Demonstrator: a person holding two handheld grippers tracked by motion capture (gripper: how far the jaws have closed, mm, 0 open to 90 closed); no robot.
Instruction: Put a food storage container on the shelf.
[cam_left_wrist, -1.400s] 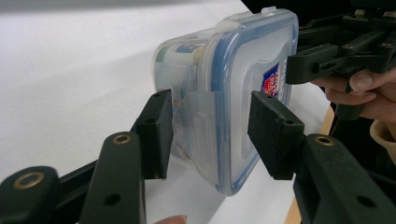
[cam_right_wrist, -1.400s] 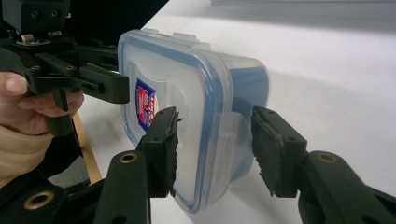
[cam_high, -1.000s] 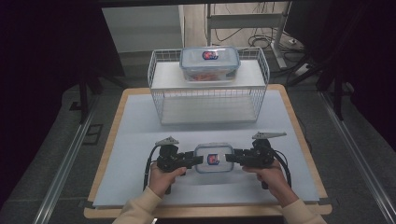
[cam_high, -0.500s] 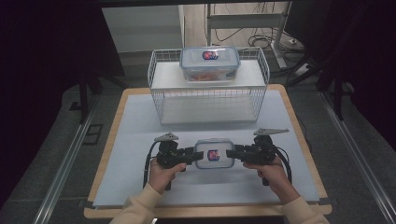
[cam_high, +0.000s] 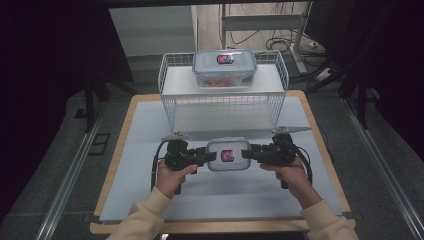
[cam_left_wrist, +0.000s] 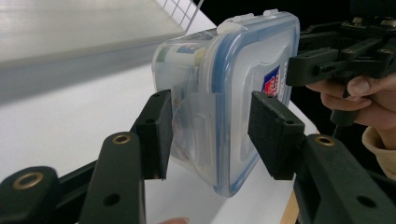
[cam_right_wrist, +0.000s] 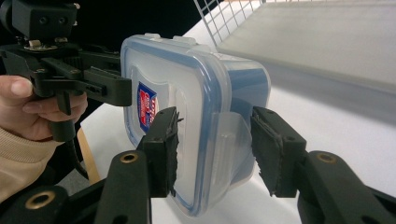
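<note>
- Above the white table (cam_high: 150, 200), a clear lidded box (cam_high: 228, 154) hangs between both grippers.
- Left gripper (cam_high: 209, 156) — jaws clamp its end.
- Right gripper (cam_high: 247, 153) — jaws clamp the opposite end.

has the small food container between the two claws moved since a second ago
Yes. In the high view the food container, clamped between the left claw and right claw, now sits closer to the wire basket, consistent with being lifted.

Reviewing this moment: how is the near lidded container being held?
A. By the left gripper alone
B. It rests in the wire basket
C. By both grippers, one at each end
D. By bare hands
C: the left gripper and the right gripper each clamp one end of the lidded container, with the wire basket standing behind it.
</note>
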